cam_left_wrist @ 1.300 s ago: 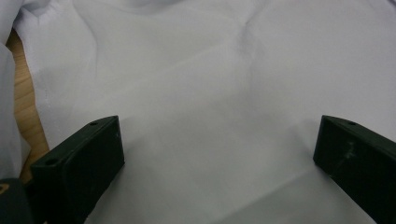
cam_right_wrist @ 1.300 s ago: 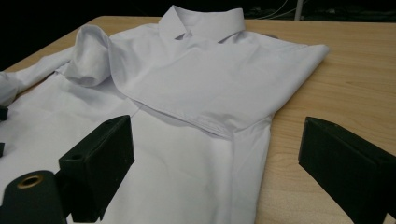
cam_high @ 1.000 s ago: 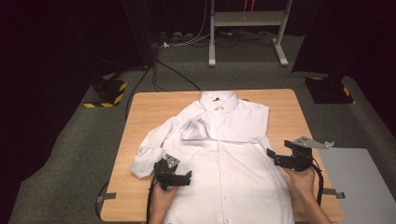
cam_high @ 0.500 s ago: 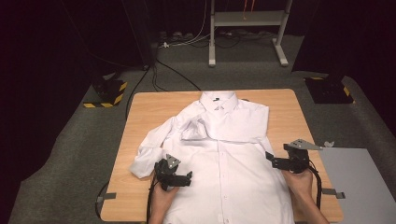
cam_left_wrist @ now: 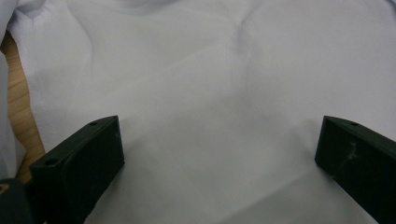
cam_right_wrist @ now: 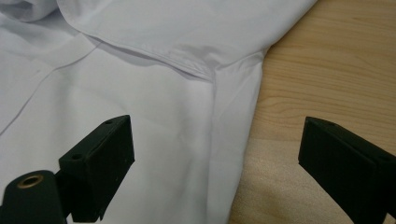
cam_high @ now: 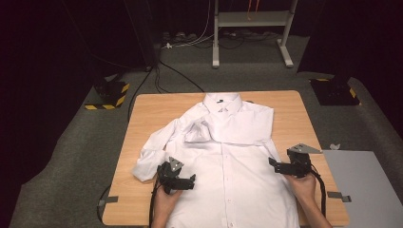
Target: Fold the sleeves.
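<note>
Lying flat on wooden table point(cam_high: 152, 111), white shirt point(cam_high: 233, 161), tongs point(cam_high: 191, 180) parted

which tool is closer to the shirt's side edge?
Right. The right tool straddles the shirt edge over the table; the left tool sits over the shirt's body, inside its edge.

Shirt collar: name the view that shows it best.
High view. There the collar lies at the table's far edge, atop the whole white shirt. The left gripper view gives plain fabric between open jaws; the right gripper view gives the shirt's side edge and a folded sleeve.
</note>
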{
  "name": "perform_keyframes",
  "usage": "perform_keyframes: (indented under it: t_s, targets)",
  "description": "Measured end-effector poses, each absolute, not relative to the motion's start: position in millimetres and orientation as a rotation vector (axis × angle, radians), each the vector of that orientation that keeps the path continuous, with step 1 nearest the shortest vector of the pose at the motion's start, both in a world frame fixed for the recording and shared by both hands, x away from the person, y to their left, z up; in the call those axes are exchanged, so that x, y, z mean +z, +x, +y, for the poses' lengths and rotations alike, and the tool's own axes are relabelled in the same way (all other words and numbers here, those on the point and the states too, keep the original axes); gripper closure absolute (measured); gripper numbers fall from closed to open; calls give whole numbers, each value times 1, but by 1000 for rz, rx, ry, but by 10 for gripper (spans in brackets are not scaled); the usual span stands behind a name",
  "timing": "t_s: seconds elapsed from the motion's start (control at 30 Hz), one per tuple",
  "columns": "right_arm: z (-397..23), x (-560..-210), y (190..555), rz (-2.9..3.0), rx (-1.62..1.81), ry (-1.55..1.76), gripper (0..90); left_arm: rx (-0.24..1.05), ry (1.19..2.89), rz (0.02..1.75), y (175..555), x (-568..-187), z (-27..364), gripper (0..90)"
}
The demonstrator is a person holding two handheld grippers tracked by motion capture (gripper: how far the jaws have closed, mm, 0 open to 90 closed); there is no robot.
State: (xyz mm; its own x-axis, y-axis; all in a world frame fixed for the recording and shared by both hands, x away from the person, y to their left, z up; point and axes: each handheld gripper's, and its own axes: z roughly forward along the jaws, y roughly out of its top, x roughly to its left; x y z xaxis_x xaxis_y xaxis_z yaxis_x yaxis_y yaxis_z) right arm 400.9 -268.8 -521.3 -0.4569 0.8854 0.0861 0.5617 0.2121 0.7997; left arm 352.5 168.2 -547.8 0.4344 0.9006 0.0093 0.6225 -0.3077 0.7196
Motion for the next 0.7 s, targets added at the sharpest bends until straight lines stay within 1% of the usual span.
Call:
perform_keyframes:
  t_s: [0.7]
  targets:
    - [-255, -544, 405, 2178, 982, 1340, 106, 561, 2040, 1287, 353, -548, 169, 7]
